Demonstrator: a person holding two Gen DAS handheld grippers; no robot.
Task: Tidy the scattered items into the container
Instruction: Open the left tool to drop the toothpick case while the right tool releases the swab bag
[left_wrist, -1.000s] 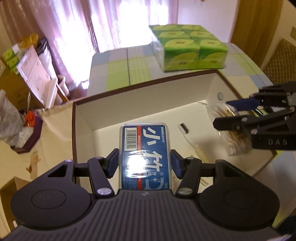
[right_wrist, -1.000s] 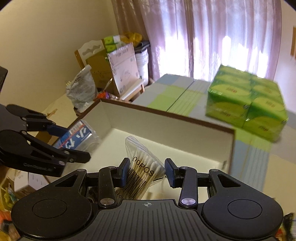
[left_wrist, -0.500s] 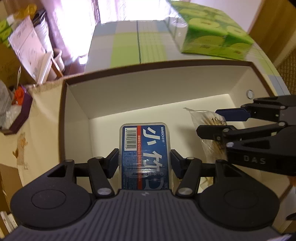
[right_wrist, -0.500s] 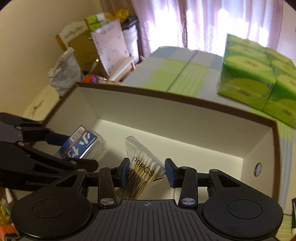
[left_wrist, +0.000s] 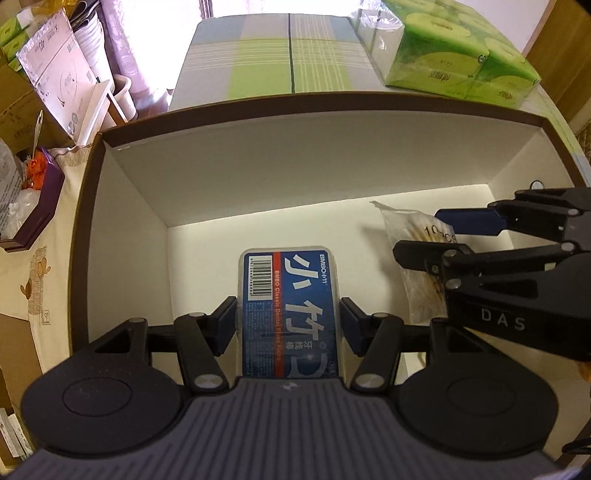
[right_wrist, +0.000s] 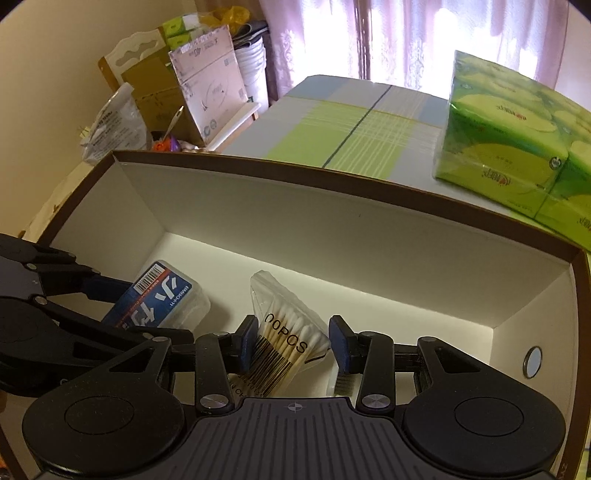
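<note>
The left gripper (left_wrist: 288, 326) is inside the big white box (left_wrist: 295, 155), and its 2 blue fingers (left_wrist: 225, 325) pinch a blue floss case (left_wrist: 290, 314) from both sides. The case points up toward 12 o'clock in the left wrist view.

The right gripper (right_wrist: 293, 341) is in the box too. Its 2 fingers (right_wrist: 340, 345) sit on each side of a clear bag of cotton swabs (right_wrist: 286, 339). The left one touches the bag, but I cannot tell if the right one does.

From the right wrist view, the floss case (right_wrist: 159, 299) is at 10 o'clock from the bag.

A green tissue pack (right_wrist: 517, 144) sits on the checked table (right_wrist: 362, 125) behind the box, at 1 o'clock.
</note>
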